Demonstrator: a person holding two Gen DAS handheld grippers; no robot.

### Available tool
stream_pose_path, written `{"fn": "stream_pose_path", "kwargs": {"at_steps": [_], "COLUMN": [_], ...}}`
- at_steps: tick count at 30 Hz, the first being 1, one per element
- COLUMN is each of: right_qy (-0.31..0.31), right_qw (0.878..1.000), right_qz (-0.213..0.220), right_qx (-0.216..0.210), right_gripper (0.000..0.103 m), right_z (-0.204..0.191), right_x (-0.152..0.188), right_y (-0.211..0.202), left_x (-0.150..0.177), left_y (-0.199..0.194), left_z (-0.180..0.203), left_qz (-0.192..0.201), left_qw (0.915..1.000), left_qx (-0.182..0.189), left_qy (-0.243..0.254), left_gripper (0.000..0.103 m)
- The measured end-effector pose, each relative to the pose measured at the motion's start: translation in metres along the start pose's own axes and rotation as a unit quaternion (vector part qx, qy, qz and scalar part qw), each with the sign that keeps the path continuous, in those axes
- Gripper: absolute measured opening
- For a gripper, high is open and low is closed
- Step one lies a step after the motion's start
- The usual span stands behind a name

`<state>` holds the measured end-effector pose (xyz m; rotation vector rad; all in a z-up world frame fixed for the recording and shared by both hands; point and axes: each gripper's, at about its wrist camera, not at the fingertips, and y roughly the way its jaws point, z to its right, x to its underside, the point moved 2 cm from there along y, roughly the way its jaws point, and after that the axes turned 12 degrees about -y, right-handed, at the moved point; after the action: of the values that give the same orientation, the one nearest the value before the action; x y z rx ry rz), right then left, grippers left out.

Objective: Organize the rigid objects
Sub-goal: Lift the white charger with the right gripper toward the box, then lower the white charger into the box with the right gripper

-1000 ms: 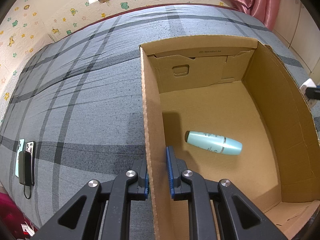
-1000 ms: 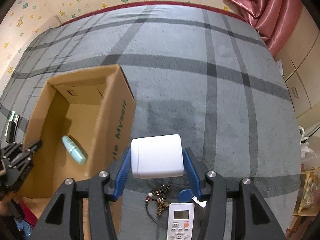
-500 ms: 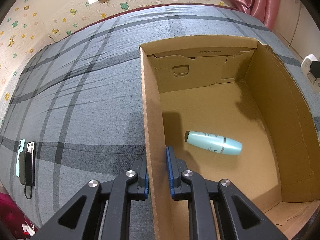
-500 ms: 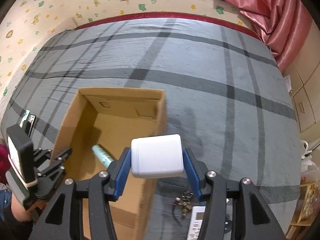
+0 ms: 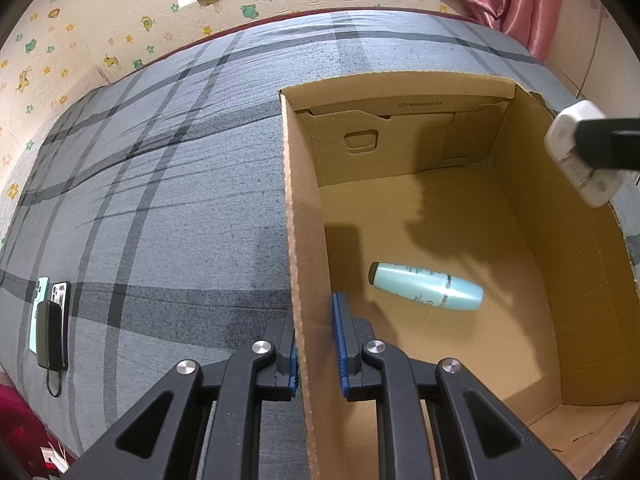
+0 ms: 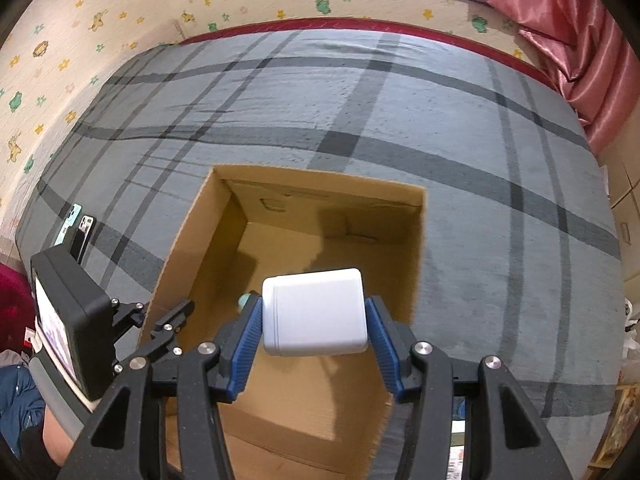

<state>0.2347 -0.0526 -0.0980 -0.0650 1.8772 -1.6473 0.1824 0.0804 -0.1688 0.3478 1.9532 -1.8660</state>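
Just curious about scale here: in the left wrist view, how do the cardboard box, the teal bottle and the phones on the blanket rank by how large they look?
1. Cardboard box, by far the largest.
2. and 3. Teal bottle and phones: each phone looks about as long as the bottle, and the fisheye edge distorts the phones, so I won't rank them.

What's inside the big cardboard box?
Inside the cardboard box lies one light blue bottle on its side. In the left wrist view, the near corners of the floor are hidden by the wall and the hand-held gripper.

A grey plaid bed (image 5: 168, 208) carries a cardboard box (image 5: 532, 208) and 2 phones (image 5: 50, 312).
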Motion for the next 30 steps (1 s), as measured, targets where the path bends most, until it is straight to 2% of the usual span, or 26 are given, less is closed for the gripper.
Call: {"fn": "stream_pose_path", "kwargs": {"at_steps": [18, 30], "right_qy": [-0.018, -0.016], "right_qw": [0.997, 0.994], "right_qz": [-0.066, -0.105], "right_qx": [-0.019, -0.024], "right_gripper": [0.056, 0.056], "right_z": [-0.031, -0.028], "right_x": [-0.014, -0.011], "right_y": [0.089, 0.133], "left_x": [0.0, 0.0], "left_y": [0.0, 0.001], "left_z": [0.0, -0.002], "left_qz": [0.002, -0.001], "left_qw": [1.0, 1.0], "left_qx": [0.002, 0.005], "left_qy": [0.003, 0.0], "left_gripper": [0.015, 0.015]}}
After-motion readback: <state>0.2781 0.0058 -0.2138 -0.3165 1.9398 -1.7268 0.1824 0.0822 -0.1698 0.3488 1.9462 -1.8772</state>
